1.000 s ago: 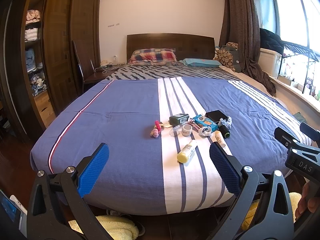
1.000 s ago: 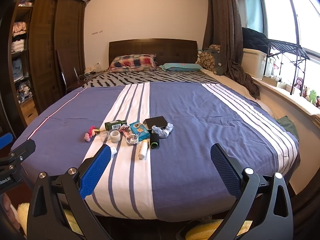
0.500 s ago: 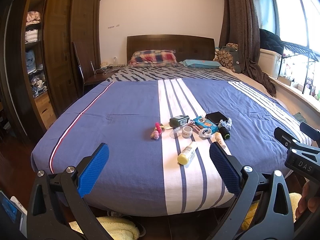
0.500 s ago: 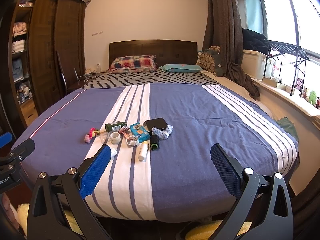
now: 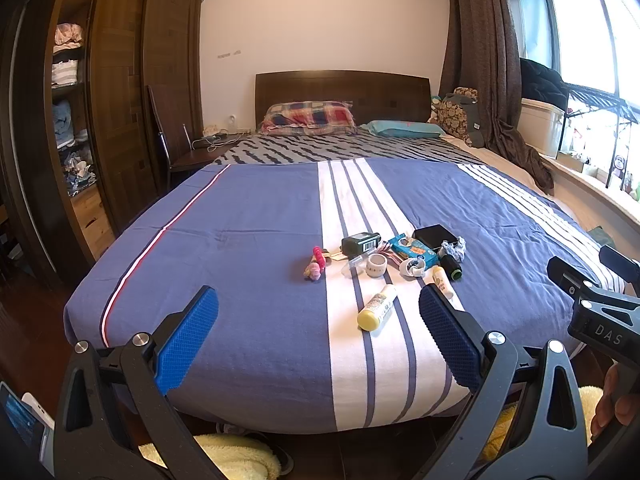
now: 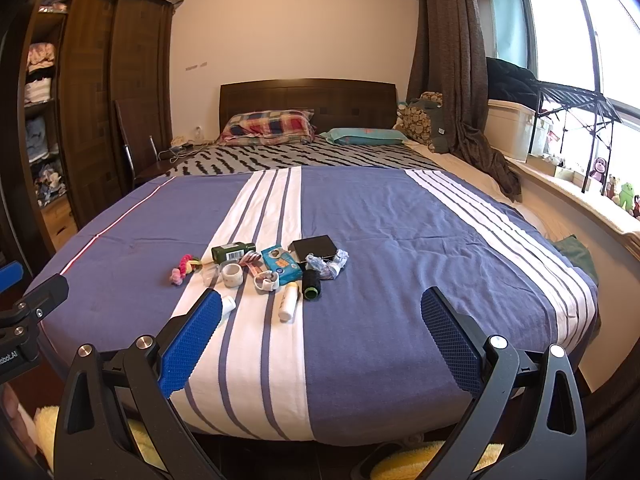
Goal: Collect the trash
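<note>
A cluster of small items lies on the blue and white striped bedspread: a yellow-capped bottle, a pink toy, a green bottle, a tape roll, a blue packet, a black box, a black spool and a white tube. The same cluster appears around the blue packet in the right wrist view. My left gripper stands open short of the bed's foot, nothing between its fingers. My right gripper is open too, empty.
A dark wardrobe with shelves and a chair stand left of the bed. Pillows lie by the headboard. A windowsill with a rack and a curtain runs along the right. Yellow slippers lie on the floor below.
Both grippers have drifted slightly; the view has tilted down a little, so the bed and items sit marginally lower in frame. Neither gripper's fingers have changed.
</note>
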Action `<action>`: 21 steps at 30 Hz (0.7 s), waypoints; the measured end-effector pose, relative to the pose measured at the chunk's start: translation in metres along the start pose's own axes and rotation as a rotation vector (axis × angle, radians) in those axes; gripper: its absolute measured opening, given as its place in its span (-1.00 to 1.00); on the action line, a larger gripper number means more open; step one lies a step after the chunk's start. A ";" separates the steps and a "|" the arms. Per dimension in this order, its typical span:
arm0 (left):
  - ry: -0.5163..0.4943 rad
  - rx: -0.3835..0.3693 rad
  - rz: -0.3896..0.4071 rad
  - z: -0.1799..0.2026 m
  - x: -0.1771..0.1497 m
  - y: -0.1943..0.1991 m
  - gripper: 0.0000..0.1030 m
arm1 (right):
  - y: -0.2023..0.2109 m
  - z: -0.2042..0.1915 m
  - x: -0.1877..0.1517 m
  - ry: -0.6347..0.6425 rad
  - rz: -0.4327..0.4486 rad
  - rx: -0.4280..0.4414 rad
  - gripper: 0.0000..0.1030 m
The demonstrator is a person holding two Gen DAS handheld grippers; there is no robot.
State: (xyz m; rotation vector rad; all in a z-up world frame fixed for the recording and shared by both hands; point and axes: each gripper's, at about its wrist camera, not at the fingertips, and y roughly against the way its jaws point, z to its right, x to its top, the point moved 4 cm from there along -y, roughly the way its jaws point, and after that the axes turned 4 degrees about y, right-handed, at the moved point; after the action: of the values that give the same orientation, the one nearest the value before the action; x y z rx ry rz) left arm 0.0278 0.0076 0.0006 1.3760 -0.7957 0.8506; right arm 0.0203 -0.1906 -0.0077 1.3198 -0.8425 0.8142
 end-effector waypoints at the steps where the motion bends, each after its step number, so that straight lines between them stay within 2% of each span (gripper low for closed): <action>1: 0.001 0.000 -0.001 -0.001 0.001 -0.001 0.85 | -0.001 0.000 0.000 -0.001 -0.002 0.000 0.94; 13: -0.005 0.017 -0.056 -0.007 -0.012 -0.029 0.85 | -0.027 0.007 -0.011 -0.008 -0.057 -0.012 0.94; 21: -0.025 0.019 -0.185 -0.008 -0.043 -0.089 0.85 | -0.085 0.002 -0.036 0.005 -0.177 0.017 0.94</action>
State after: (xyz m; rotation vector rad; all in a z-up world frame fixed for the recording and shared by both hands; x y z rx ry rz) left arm 0.0843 0.0130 -0.0808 1.4550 -0.6694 0.6997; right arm 0.0781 -0.1999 -0.0798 1.3853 -0.7048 0.6869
